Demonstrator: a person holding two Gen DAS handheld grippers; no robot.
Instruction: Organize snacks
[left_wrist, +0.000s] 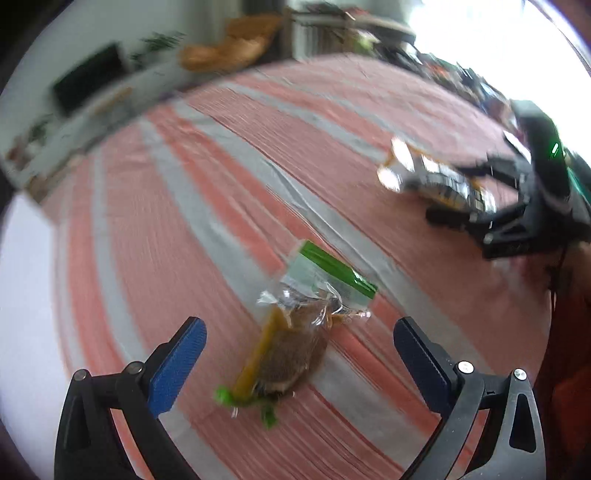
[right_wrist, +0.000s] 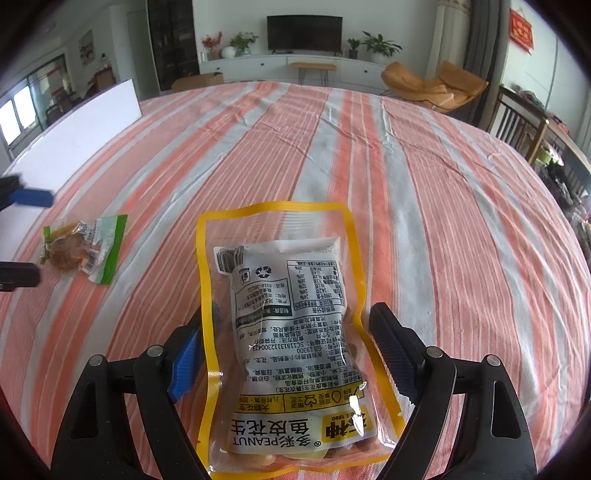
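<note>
The left claw (left_wrist: 299, 365) stood wide apart with nothing pressed between its pads, a small green-edged packet (left_wrist: 295, 332) holding a brown snack lying on the striped cloth (left_wrist: 207, 192) just ahead between its fingers, untouched. The right claw (right_wrist: 291, 350) was also apart, a yellow-rimmed peanut bag (right_wrist: 288, 325) lying flat between its fingers; its left edge overlapped the blue pad (right_wrist: 186, 363), the right pad stood clear. A white board (right_wrist: 74, 136) lay far left of it.

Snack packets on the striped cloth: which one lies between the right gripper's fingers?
The yellow-edged peanut bag, printed back upward, between the right gripper. The small green-ended clear packet lies apart, by the left gripper.
</note>
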